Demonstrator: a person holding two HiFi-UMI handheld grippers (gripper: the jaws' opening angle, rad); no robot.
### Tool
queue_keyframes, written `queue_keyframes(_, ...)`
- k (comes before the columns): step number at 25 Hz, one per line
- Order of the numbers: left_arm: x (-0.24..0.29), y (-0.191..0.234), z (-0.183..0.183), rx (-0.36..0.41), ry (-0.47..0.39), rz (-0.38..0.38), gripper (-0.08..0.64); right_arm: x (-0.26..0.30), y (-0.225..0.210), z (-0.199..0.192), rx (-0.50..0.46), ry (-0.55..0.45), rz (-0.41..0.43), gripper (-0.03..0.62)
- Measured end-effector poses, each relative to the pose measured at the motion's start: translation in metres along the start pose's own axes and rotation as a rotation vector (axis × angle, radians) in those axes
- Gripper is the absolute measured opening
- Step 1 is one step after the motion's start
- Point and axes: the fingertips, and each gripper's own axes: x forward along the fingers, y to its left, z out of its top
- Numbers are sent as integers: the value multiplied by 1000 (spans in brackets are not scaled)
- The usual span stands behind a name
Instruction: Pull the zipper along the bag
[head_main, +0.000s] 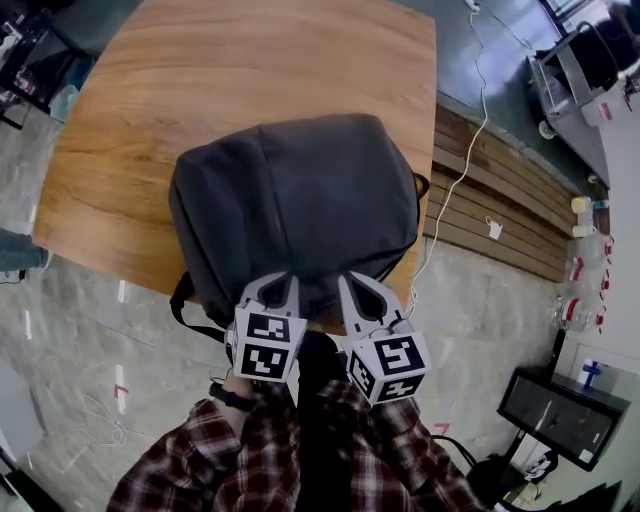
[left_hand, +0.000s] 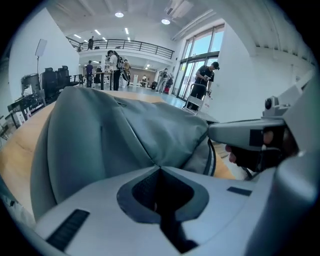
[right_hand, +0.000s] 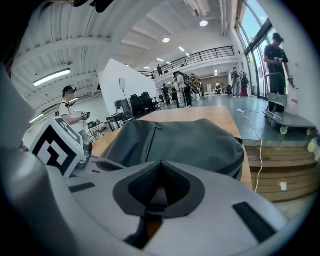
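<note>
A dark grey backpack (head_main: 300, 190) lies flat on the wooden table (head_main: 200, 70), its lower end at the near edge. Both grippers hover side by side at that near end, pointing at the bag. The jaws of my left gripper (head_main: 272, 278) are closed, tips meeting just short of the fabric (left_hand: 110, 130), with nothing seen between them. My right gripper (head_main: 350, 279) is likewise shut and empty, tips (right_hand: 160, 162) before the bag (right_hand: 200, 142). A zipper line (right_hand: 151, 137) runs up the bag's top panel, left of the right gripper's axis.
A black strap (head_main: 183, 303) hangs over the table's near edge. A white cable (head_main: 455, 180) trails across the wooden step (head_main: 500, 200) to the right. A cart (head_main: 580, 70) stands at far right, a black case (head_main: 560, 415) on the floor. People stand in the background hall.
</note>
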Motion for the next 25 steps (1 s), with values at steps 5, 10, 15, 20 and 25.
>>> queue_keyframes(5,11,6,0,92,-40,49,9,15,-2,-24,13,58,7,9)
queue_keyframes(10,22,23,15,121,-40,45,9,23,3,-36,21,118,34,11)
queue_keyframes(15,34,41,34,132,-48,32,9,32,14,-46,45,199,73,11)
queue_keyframes(20,49,47,55,140,-51,2,9,43,26,-62,106,304,131,17)
queue_keyframes(25,53,46,57,120,-54,-25,9,60,32,-65,150,346,151,77)
